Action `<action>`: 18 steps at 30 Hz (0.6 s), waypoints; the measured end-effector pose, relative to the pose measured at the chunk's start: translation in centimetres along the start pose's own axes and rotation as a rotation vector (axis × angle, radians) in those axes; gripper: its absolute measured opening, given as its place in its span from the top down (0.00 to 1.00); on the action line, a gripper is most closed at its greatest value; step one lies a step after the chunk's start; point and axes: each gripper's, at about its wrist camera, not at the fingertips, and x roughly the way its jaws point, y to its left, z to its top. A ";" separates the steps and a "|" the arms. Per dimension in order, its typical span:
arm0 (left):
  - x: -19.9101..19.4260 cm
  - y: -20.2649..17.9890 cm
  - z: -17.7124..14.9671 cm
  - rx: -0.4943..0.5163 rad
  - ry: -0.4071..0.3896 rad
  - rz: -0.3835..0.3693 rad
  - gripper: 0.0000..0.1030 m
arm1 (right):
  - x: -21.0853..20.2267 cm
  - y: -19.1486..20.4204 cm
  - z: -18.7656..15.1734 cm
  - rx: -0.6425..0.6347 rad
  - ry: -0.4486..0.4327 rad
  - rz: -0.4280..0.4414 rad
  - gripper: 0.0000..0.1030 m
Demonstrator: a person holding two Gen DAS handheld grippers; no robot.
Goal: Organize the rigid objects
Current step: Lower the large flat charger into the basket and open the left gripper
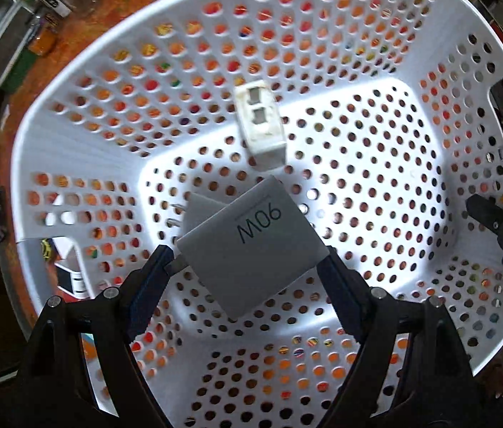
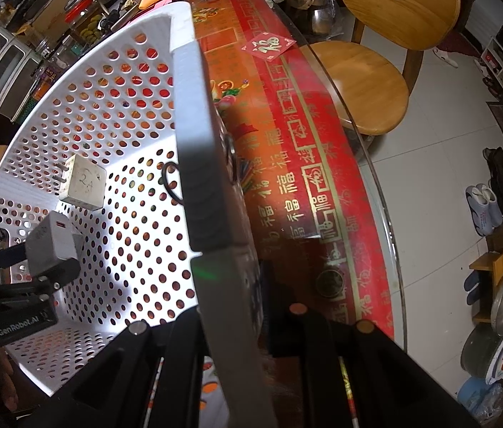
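On a red-clothed bench, the left claw, clamped on a grey charger, hangs inside the white basket; the right claw pinches its rim; release looks next.

Basket — white perforated plastic, smooth; grey charger matt plastic; tabletop — glossy glass; chair wood.

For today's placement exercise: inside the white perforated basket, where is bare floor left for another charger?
The white perforated plastic basket has bare floor right of the white square charger, out to the far wall. It is crowded under the grey charger that the left gripper holds.
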 end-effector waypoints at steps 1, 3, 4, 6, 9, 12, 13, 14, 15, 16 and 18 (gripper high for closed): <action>0.1 -0.1 0.0 0.004 -0.001 -0.005 0.22 | 0.0 0.0 0.0 0.000 0.000 0.000 0.90; 0.4 -0.2 0.1 0.011 0.003 -0.020 0.22 | 0.0 0.0 0.0 0.001 0.000 0.000 0.90; 0.5 -0.2 0.1 0.013 0.006 -0.021 0.22 | 0.0 0.0 0.0 0.001 0.000 0.000 0.91; 0.9 -0.4 0.4 0.011 0.012 -0.025 0.22 | 0.0 0.0 0.0 0.000 0.000 0.000 0.90; 1.1 -0.4 0.3 0.007 0.014 -0.051 0.22 | 0.0 0.0 0.0 0.000 0.000 -0.001 0.91; 0.9 -0.6 0.0 0.015 -0.002 -0.050 0.17 | 0.0 -0.1 0.0 -0.001 0.001 -0.001 0.91; 0.5 -0.5 0.0 0.018 -0.014 -0.044 0.10 | 0.0 -0.1 0.0 -0.002 0.001 -0.002 0.91; 0.1 -0.7 0.2 0.019 -0.024 -0.045 0.08 | 0.0 -0.1 0.0 -0.003 0.001 -0.003 0.90; -0.3 -0.6 0.2 0.018 -0.035 -0.054 0.07 | 0.0 -0.1 0.0 -0.003 0.003 -0.004 0.90; -0.8 -0.5 0.1 0.016 -0.050 -0.071 0.07 | 0.0 -0.2 0.0 -0.003 0.002 -0.005 0.90; -1.8 -0.2 -0.2 0.015 -0.075 -0.088 0.07 | 0.1 -0.2 0.0 -0.005 0.003 -0.004 0.90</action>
